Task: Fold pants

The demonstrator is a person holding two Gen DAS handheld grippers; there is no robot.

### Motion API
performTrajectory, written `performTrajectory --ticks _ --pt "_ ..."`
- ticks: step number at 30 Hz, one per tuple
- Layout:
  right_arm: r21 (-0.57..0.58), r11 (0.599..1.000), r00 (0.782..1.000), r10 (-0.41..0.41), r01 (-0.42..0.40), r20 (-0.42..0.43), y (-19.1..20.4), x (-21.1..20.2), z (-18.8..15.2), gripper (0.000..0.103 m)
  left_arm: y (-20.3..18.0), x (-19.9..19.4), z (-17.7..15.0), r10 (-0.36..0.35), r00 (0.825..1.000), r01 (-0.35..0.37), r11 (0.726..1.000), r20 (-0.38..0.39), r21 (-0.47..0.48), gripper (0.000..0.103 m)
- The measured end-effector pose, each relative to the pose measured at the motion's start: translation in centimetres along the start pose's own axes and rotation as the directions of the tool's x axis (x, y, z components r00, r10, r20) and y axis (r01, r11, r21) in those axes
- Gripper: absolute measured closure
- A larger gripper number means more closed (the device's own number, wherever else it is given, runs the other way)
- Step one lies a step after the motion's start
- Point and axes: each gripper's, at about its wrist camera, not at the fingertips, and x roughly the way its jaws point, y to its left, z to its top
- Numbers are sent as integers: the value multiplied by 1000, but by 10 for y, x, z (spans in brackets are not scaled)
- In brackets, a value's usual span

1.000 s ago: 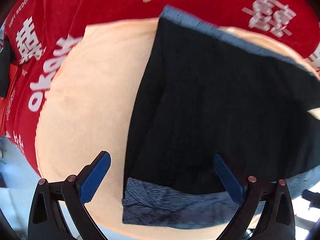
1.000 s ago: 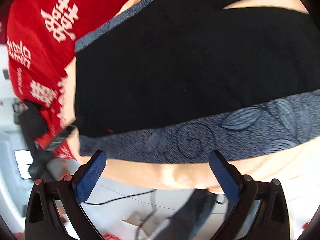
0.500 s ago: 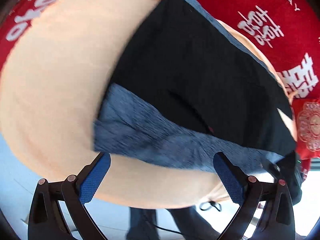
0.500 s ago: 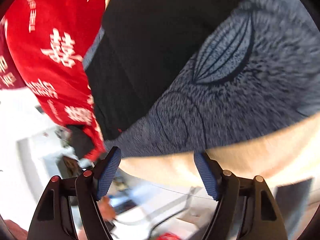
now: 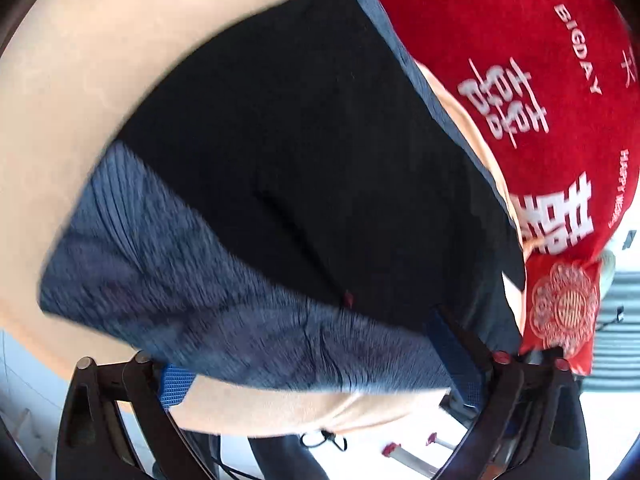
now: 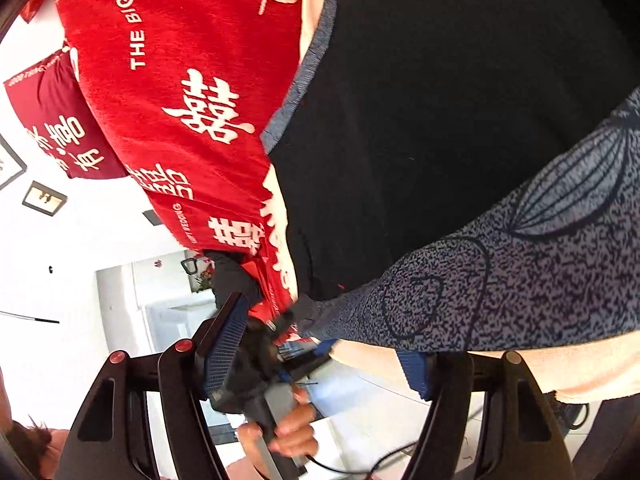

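Observation:
Black pants [image 5: 304, 152] with a blue-grey patterned band [image 5: 192, 292] lie flat on a peach sheet [image 5: 72, 92]. My left gripper [image 5: 312, 364] straddles the band's near edge. Its jaws are closing, and no pad presses the cloth. Its left pad [image 5: 176, 384] is half hidden under the band and sheet edge, and its right pad [image 5: 452, 352] lies over the band. In the right wrist view, my right gripper [image 6: 320, 328] is at the band's corner [image 6: 320, 316], closing, with its pads still apart from the cloth. A hand [image 6: 288, 432] holds the other gripper's handle between its fingers.
A red blanket [image 5: 520, 60] with white characters covers the bed beyond the pants, and a red patterned cushion [image 5: 564, 312] lies at its end. The sheet's edge [image 5: 280, 412] drops to a white floor with cables. Framed pictures [image 6: 44, 198] hang on a white wall.
Both views have rolled. The left gripper came down onto the patterned band, which now lies between its fingers. The right jaws narrowed and swung to the band's corner, where the other gripper now shows.

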Motion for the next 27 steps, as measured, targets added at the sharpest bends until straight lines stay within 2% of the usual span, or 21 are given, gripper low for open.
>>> performTrajectory --ticks 3,6,8,9,10,11,13,15,18,21,24,27 --pt "30 998 999 -48 48 21 -18 -11 -2 30 7 3 4 32 999 -32 999 -9 8 22" --pt "96 994 995 -67 60 67 -39 -27 -3 37 10 2 2 50 999 -50 997 -9 52 25" --pt "164 986 995 -17 1 100 -52 -33 -3 62 8 3 1 85 996 -84 994 -10 75 33" --pt "229 972 990 30 -60 135 -65 -39 -5 69 6 5 2 103 995 -101 991 -12 85 39" --pt "273 957 985 50 -93 163 -72 -43 -6 82 6 4 1 117 993 -115 989 -12 94 44" --pt "308 945 981 52 -108 185 -76 -47 -8 94 7 2 2 123 992 -120 988 -17 101 58" --pt "292 953 983 25 -78 180 -61 -53 -6 95 10 -2 6 87 995 -83 993 -42 77 70" --pt "176 984 992 -27 4 126 -26 -58 5 95 5 -14 14 66 997 -64 997 -26 46 70" --pt "30 996 994 -88 87 57 22 -62 34 95 -19 -30 30 72 997 -73 995 13 62 70" --pt "-128 983 991 -134 134 10 78 -59 83 95 -53 -43 59 62 995 -69 993 75 95 70" --pt "-210 964 985 -172 164 -18 118 -47 141 92 -86 -46 102 44 988 -64 990 148 129 69" --pt "-284 930 965 -256 232 -51 139 -22 195 91 -111 -25 151 108 971 -143 978 215 155 69"
